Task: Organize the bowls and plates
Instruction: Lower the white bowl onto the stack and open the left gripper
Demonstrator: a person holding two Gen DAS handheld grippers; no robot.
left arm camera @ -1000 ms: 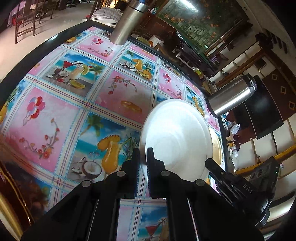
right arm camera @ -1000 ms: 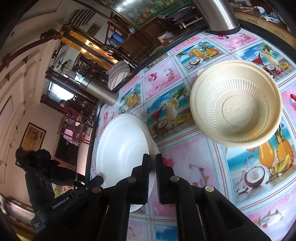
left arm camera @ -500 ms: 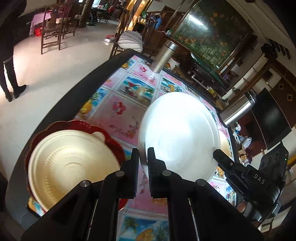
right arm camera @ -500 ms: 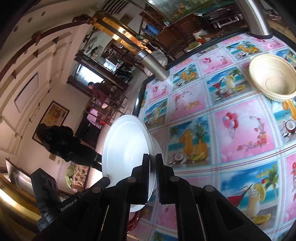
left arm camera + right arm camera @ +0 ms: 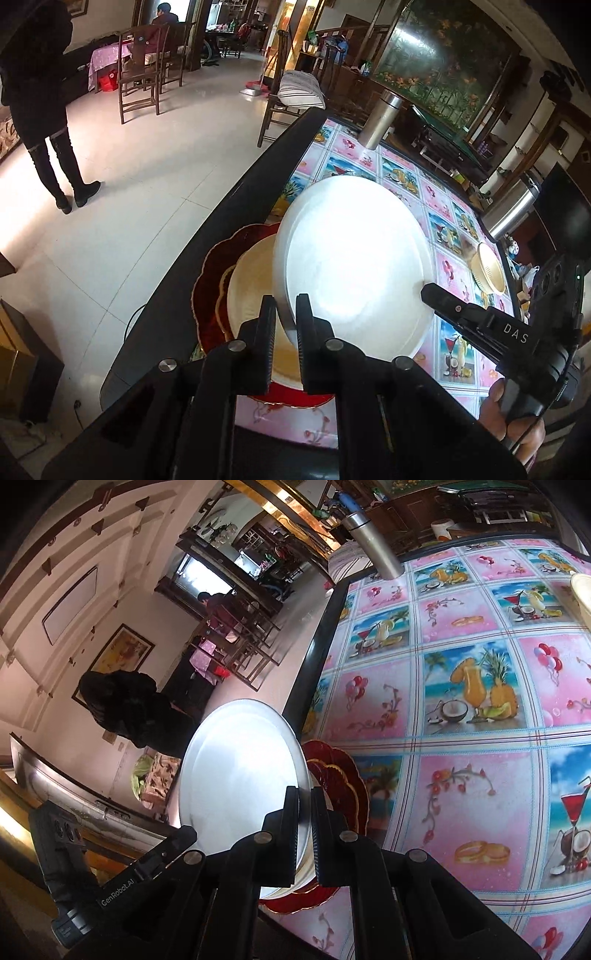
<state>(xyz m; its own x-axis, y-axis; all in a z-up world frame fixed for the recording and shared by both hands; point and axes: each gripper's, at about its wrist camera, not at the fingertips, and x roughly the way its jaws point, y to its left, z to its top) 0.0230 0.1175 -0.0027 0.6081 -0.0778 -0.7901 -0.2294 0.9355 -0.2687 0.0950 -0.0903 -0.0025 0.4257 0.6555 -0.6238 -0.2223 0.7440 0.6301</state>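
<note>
While both grippers' jaws clamp white plate (image 5: 354, 266) rim, L (image 5: 285, 314) & R (image 5: 303, 812), plate above red plate (image 5: 207, 295).

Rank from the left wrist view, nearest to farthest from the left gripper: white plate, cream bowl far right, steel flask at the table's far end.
1. white plate: clamped in the left gripper jaws.
2. cream bowl: on the table, far right.
3. steel flask: far end of the table.

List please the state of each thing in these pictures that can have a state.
White plate: lifted, tilted, held at opposite rims above the stack.
Left tongs: shut on the white plate.
Right tongs: shut on the white plate.
Cream plate: lying in the red plate.
Red plate: flat at the table edge.
Cream bowl: upright, empty.
</note>
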